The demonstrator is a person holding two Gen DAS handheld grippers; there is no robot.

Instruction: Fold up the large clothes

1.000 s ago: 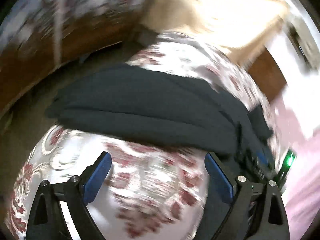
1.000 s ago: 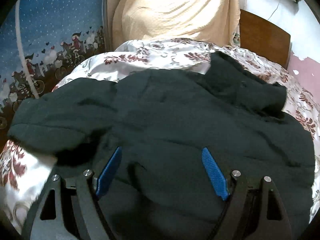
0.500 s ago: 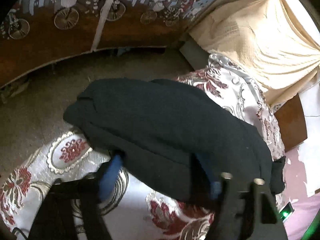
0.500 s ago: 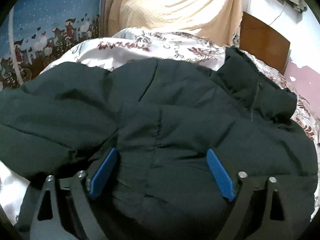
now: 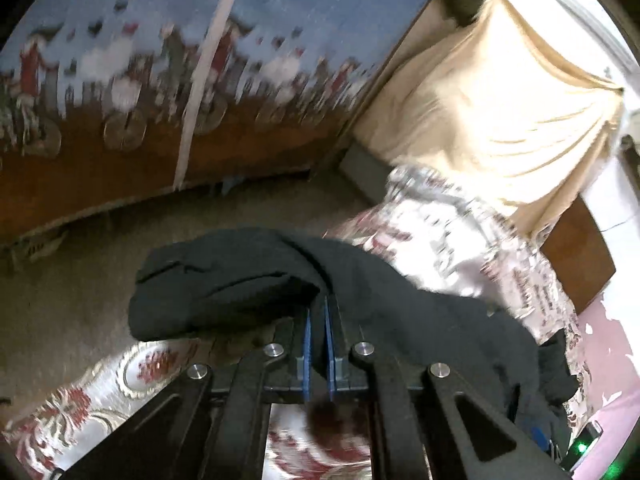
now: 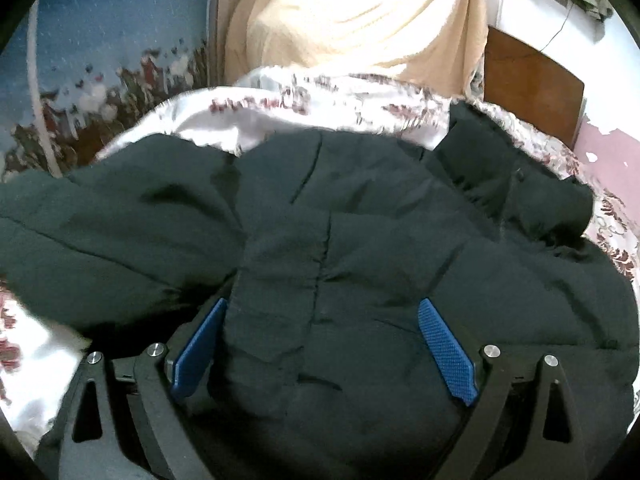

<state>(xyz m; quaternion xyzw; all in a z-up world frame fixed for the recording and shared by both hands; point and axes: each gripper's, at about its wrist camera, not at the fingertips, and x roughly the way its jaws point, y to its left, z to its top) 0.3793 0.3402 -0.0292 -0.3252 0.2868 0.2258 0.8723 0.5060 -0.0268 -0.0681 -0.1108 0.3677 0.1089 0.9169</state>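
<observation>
Left hand-held gripper [image 5: 318, 320] now clamped on jacket [image 5: 248, 276] sleeve, right hand-held gripper [image 6: 324, 328] still spread wide

Floral bedspread [image 6: 280, 96], cream curtain [image 6: 360, 12] — wooden headboard [image 6: 532, 84] beside it.

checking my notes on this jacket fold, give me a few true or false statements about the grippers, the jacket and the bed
1. The left gripper is shut on a fold of the dark jacket. True.
2. The right gripper is clamped tight on the jacket. False: its jaws stand wide open, jacket fabric lying between them.
3. The jacket lies on a floral bedspread. True.
4. The jacket is bright red. False: it is very dark, near black.
5. A cream curtain hangs beyond the bed. True.
</observation>
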